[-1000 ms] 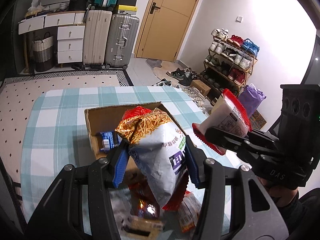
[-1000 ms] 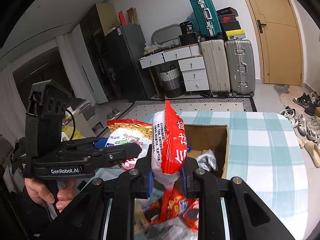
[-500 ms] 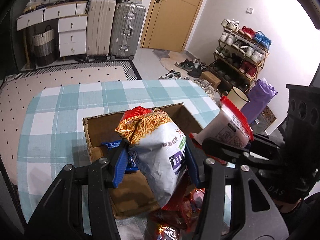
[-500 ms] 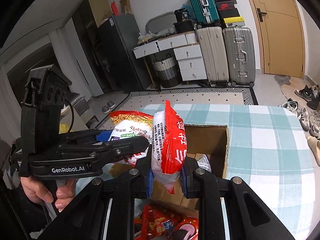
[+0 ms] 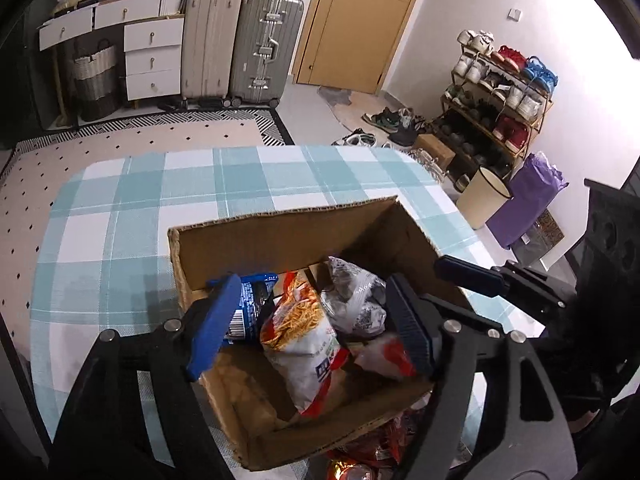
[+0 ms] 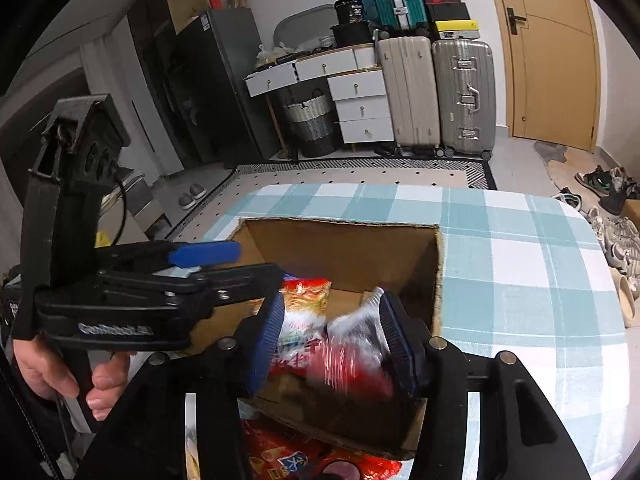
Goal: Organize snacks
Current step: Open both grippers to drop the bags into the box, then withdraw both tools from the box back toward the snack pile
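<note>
An open cardboard box (image 5: pixel 280 212) (image 6: pixel 340 222) stands on the checked table. Over it my left gripper (image 5: pixel 310 300) (image 6: pixel 240 262) hangs with its jaws opening. The white and orange noodle bag (image 5: pixel 304 340) (image 6: pixel 304 300) lies loose in the box below them, touching neither pad. My right gripper (image 6: pixel 332 304) also hangs over the box with jaws opening. The red and white bag (image 6: pixel 344 356) (image 5: pixel 380 360) is a blur between and below its pads, free of them. A blue packet (image 5: pixel 252 304) and a silver packet (image 5: pixel 356 300) also lie in the box.
Several loose snack packs (image 5: pixel 360 452) (image 6: pixel 280 456) lie at the near edge in front of the box. The checked tablecloth (image 5: pixel 140 200) spreads left of and behind the box. A person's hand (image 6: pixel 52 372) holds the left gripper's handle. Suitcases and a shoe rack stand beyond the table.
Both grippers came forward and down over the box. Each was shut on a bag; now both stand open, and the noodle bag and the red bag have dropped into the box.
</note>
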Demonstrator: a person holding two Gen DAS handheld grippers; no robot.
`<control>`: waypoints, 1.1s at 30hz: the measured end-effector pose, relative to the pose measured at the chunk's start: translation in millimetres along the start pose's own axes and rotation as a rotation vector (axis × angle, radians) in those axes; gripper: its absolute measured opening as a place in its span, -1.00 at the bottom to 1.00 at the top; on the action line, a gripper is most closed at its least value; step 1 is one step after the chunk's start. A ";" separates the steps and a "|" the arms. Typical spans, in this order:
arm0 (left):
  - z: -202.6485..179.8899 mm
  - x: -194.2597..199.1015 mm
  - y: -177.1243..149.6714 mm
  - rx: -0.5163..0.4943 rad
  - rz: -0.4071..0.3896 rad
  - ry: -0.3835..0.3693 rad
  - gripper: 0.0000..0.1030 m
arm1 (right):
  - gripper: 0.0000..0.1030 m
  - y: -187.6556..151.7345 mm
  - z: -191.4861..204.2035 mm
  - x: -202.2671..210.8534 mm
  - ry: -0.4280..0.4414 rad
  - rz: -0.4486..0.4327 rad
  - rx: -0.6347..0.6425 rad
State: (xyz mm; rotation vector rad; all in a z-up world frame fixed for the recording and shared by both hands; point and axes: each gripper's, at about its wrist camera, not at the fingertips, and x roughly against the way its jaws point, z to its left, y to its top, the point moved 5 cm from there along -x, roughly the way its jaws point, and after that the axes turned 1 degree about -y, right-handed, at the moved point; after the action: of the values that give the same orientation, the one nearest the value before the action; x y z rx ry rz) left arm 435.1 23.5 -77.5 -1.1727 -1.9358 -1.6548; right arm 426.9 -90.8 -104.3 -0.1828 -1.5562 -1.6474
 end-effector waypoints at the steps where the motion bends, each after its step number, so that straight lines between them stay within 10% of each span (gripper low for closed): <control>1: 0.0 2.4 -0.2 -0.001 -0.004 0.005 0.42 | -0.01 -0.2 -0.2 2.6 0.002 -0.006 -0.002; 33: -61.2 160.7 -54.7 -0.020 -0.148 0.068 0.93 | 0.27 -13.8 61.5 159.6 -0.012 -0.181 0.068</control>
State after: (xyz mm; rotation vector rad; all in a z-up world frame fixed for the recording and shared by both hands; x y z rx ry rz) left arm 281.4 26.3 17.0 -0.9869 -2.0109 -1.7675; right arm 290.4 -112.3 -2.6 -0.0162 -1.6767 -1.7306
